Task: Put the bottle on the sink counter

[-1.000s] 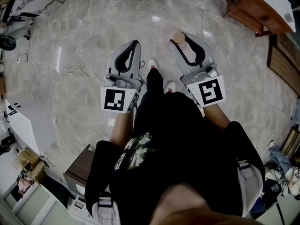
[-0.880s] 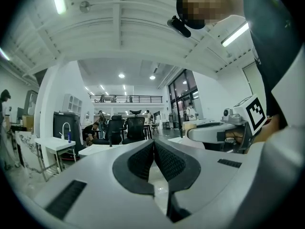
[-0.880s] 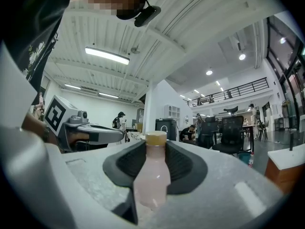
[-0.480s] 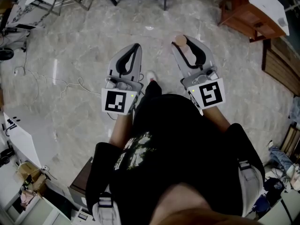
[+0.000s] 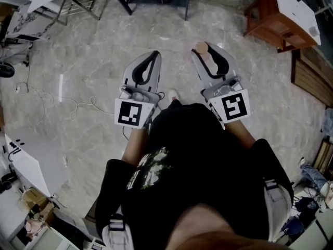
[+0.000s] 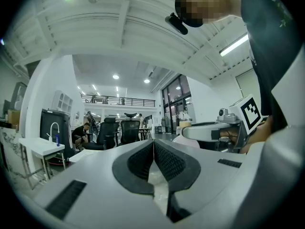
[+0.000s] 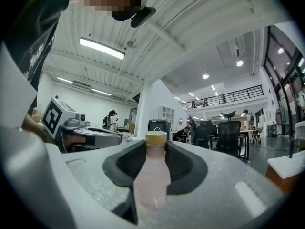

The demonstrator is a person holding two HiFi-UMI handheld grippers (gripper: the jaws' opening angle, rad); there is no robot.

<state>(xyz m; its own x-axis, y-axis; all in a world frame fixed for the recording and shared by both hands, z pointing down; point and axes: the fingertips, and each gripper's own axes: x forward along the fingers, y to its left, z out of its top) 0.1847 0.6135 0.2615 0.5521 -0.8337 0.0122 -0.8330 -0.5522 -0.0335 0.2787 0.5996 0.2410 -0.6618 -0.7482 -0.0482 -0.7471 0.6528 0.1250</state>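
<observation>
Nearest, a person in a black top (image 5: 197, 155) is holding both tools out level over the grey marble-look floor (image 5: 78, 61). Left tool (image 5: 152, 57) is sitting fully closed, pads touching, nothing in it. Right tool (image 5: 209, 51) is standing about half open, clamping a pink translucent plastic bottle with a tan cap (image 7: 152, 173). The bottle is lying level along the jaws, cap poking past the tips, well above the floor and not on any surface yet.

Farther off, the left gripper view is showing a white surface with a curved tap (image 6: 42, 147), likely the sink counter, well apart from the tools.

Risks:
- The smooth round bottle is being pinched on its sides only, so a jolt or downward tilt could be sliding it out forward.
- A thin white cable (image 5: 78, 108) is trailing on the floor at left and could be catching a foot.
</observation>
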